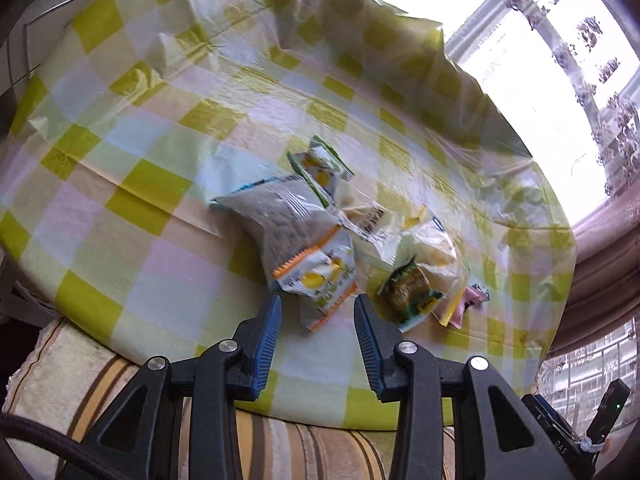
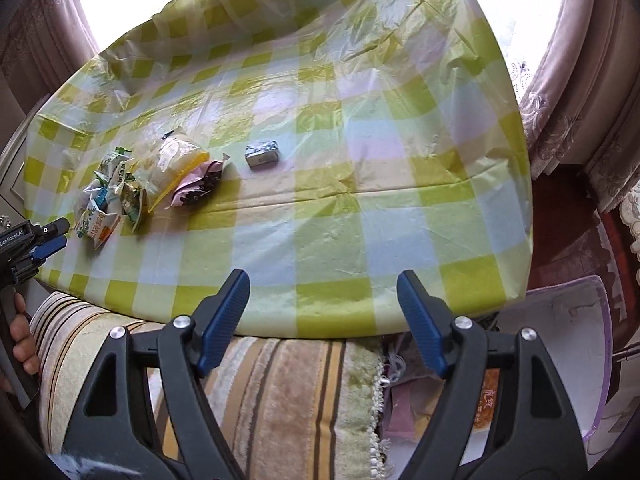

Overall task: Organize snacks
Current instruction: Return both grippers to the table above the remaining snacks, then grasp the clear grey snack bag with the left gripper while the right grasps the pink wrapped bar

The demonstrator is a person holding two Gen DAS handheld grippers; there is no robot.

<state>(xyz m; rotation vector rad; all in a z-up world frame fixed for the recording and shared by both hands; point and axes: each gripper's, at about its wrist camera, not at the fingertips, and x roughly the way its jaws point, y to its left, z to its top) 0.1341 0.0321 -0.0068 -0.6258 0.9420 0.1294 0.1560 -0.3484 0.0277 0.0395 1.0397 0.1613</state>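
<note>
A pile of snack packets (image 1: 340, 240) lies on the table with the green-checked cloth (image 1: 140, 160). It holds a grey bag (image 1: 280, 216), an orange-edged packet (image 1: 320, 280), a green packet (image 1: 410, 292) and a pink packet (image 1: 468, 300). My left gripper (image 1: 318, 306) is open, its tips just short of the orange-edged packet. In the right wrist view the pile (image 2: 140, 180) lies at the left, and a small silver packet (image 2: 262, 154) lies apart from it. My right gripper (image 2: 324, 284) is open and empty at the table's near edge. The left gripper (image 2: 48, 240) shows at the left edge.
A striped cushion (image 2: 280, 392) lies below the table's near edge. A translucent purple-rimmed bin (image 2: 560, 340) stands at the lower right. Curtains (image 2: 580, 80) and bright windows surround the table's far side.
</note>
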